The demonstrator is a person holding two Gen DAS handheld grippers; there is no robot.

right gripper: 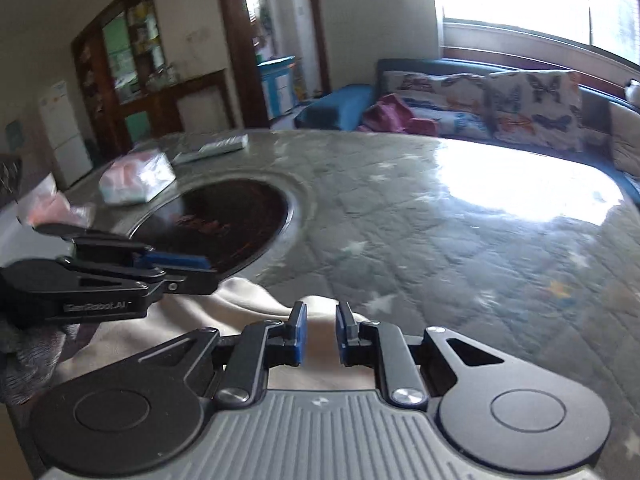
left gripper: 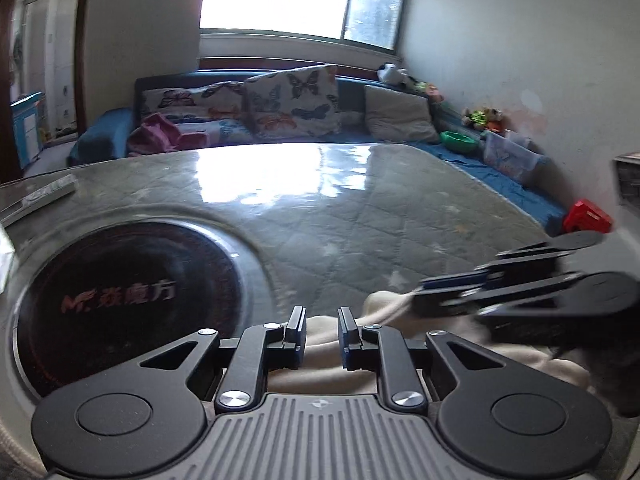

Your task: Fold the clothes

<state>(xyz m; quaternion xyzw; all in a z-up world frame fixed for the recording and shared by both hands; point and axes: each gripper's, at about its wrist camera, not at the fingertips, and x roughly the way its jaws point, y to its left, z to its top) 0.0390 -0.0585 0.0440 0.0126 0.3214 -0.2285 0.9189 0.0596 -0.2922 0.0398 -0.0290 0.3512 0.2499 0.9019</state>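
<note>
Both grippers on the cloth (left gripper: 320,344)

Your left gripper (left gripper: 322,334) and right gripper (right gripper: 320,334) each pinch its near edge, jaws nearly closed, to lift a fold over the table (left gripper: 360,208).

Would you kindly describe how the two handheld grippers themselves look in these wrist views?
Both match: the left gripper and right gripper have matte black linkage arms with silver pivot bolts, round black discs at either side, a ribbed grey base plate bearing a small emblem, and blue pads inside the black fingers. White lettering marks the left gripper's side in the right wrist view. No cables or sleeves show.
</note>
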